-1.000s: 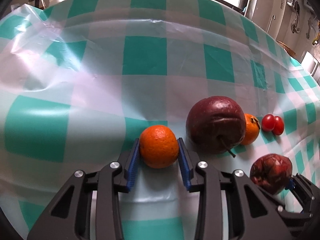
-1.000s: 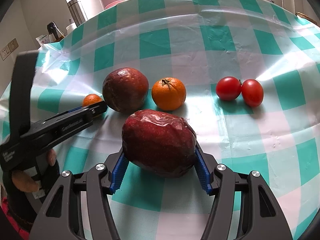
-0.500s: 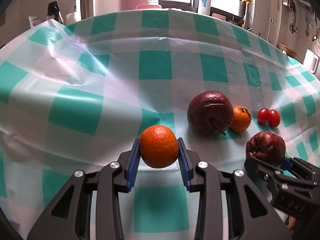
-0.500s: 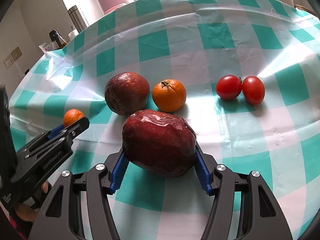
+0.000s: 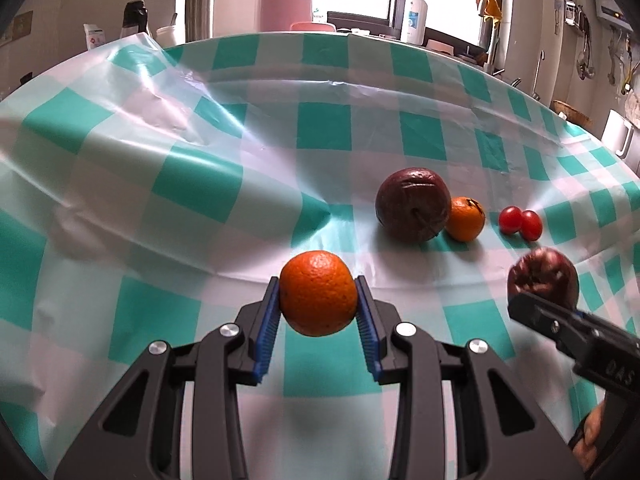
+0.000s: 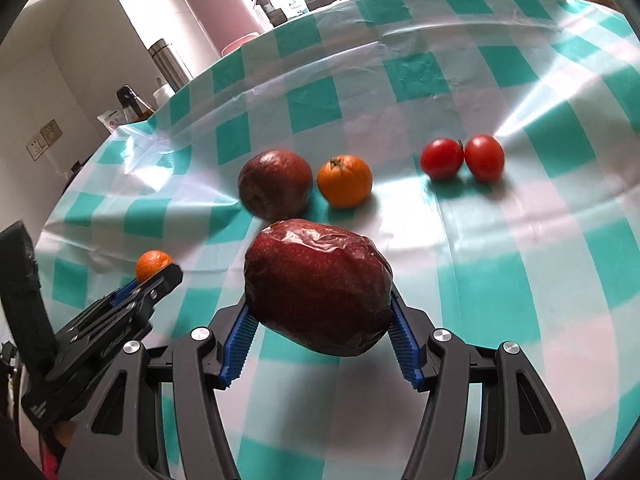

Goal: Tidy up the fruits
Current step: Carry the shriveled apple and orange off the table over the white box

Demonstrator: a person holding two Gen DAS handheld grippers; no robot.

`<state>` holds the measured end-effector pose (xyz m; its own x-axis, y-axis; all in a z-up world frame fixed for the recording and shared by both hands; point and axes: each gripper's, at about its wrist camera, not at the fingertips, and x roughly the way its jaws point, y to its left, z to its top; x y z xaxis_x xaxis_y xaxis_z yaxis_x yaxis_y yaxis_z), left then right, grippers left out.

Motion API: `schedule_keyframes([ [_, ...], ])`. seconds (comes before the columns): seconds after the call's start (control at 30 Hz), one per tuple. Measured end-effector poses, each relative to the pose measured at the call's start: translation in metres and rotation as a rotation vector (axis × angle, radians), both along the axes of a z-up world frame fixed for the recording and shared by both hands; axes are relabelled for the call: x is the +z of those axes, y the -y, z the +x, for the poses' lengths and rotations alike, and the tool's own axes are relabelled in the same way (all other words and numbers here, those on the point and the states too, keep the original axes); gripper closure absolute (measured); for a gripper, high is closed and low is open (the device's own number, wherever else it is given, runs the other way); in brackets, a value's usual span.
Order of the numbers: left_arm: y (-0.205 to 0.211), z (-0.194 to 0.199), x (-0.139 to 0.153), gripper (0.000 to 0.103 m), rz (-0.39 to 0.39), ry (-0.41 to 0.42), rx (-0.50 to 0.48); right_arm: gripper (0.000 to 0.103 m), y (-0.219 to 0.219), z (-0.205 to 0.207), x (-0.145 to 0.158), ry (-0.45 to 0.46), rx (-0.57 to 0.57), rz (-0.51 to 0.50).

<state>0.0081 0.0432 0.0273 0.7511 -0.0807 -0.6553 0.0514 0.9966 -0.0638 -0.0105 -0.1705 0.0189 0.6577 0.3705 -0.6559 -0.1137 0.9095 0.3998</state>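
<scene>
My left gripper (image 5: 318,308) is shut on a small orange (image 5: 318,293) held above the checked tablecloth (image 5: 192,184). My right gripper (image 6: 320,320) is shut on a wrinkled dark red apple (image 6: 318,285), also lifted off the cloth. On the cloth lie a second dark red apple (image 6: 275,184), a second orange (image 6: 345,181) touching it, and two red tomatoes (image 6: 462,158) side by side. In the left wrist view the right gripper (image 5: 560,312) with its apple (image 5: 544,278) shows at the right. In the right wrist view the left gripper (image 6: 160,276) with its orange (image 6: 153,265) shows at the left.
Beyond the table's far edge stand a pink jug (image 6: 218,4), a steel flask (image 5: 199,6), a dark bottle (image 5: 134,20) and a white bottle (image 5: 414,16) by the window. The plastic cloth is creased and raised at the left (image 5: 160,80).
Both grippers have drawn back from the fruit row with their fruit held. The apple, orange and tomatoes on the cloth now look smaller and farther, and more of the room shows behind the table.
</scene>
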Motion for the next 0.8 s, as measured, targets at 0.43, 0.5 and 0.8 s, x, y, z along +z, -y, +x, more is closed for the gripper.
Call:
schedule_keyframes([
  [0.43,-0.021,-0.026,0.005,0.066,-0.08,0.02,0.028,0.043,-0.022,-0.048,0.003,0.017,0.088,-0.017],
  [0.5,-0.025,-0.038,0.008,0.066,-0.081,0.034,0.036,0.043,-0.023,-0.056,0.004,0.018,0.099,-0.005],
  [0.8,-0.018,-0.089,0.006,0.066,-0.079,0.025,-0.007,0.043,-0.015,-0.1,0.013,0.057,0.152,0.005],
])
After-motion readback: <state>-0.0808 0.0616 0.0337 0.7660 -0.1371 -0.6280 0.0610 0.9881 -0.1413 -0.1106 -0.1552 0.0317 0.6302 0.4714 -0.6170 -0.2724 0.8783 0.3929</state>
